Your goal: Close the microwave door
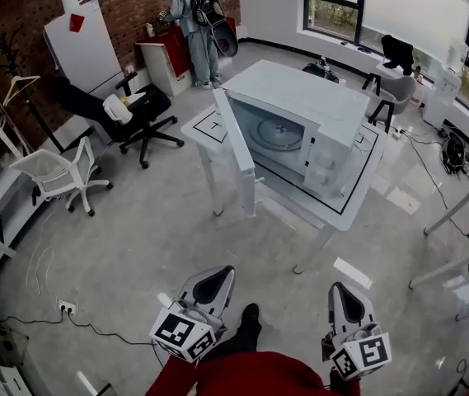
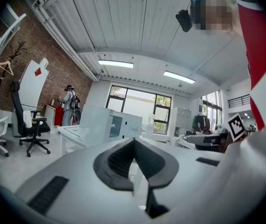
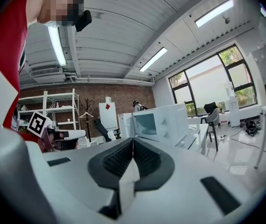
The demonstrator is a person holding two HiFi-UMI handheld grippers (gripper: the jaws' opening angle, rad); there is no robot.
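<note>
A white microwave [image 1: 300, 118] stands on a white table [image 1: 358, 196] ahead of me, its door [image 1: 236, 145] swung wide open toward the left. The turntable inside shows. My left gripper [image 1: 215, 285] is low in the head view, well short of the table, jaws shut and empty. My right gripper [image 1: 349, 303] sits beside it, also shut with nothing held. In the left gripper view the microwave [image 2: 109, 125] appears beyond the closed left gripper [image 2: 133, 141]. In the right gripper view the microwave [image 3: 163, 122] shows past the closed right gripper [image 3: 133, 141].
A black office chair [image 1: 131, 110] and a white mesh chair [image 1: 57, 176] stand at the left. A person [image 1: 193, 23] stands at a red cabinet at the back. Cables and a power strip [image 1: 68, 308] lie on the floor at the lower left. Another table's legs [image 1: 457, 254] are at the right.
</note>
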